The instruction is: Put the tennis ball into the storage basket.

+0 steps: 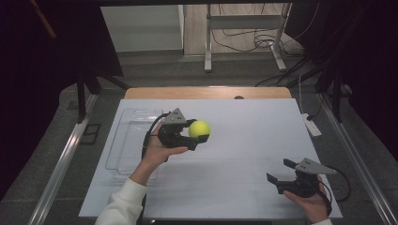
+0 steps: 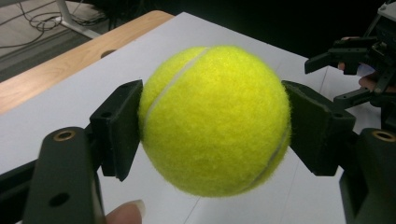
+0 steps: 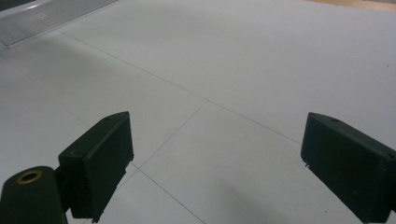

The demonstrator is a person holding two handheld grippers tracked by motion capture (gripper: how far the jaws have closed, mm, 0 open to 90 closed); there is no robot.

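One tennis ball point(image 1: 199, 128), clamped in the left hand-held gripper point(image 1: 196, 136), hangs beside one clear tray point(image 1: 126, 140); the right hand-held gripper point(image 1: 280, 171) gapes empty.

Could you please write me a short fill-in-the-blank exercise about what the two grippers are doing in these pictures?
1. The left gripper is shut on a fuzzy yellow ____ ball.
2. The right gripper has its jaws ____, with nothing between them.
3. The clear plastic tray lies on the ____ side of the white table sheet in the high view.

Missing words: tennis; open; left
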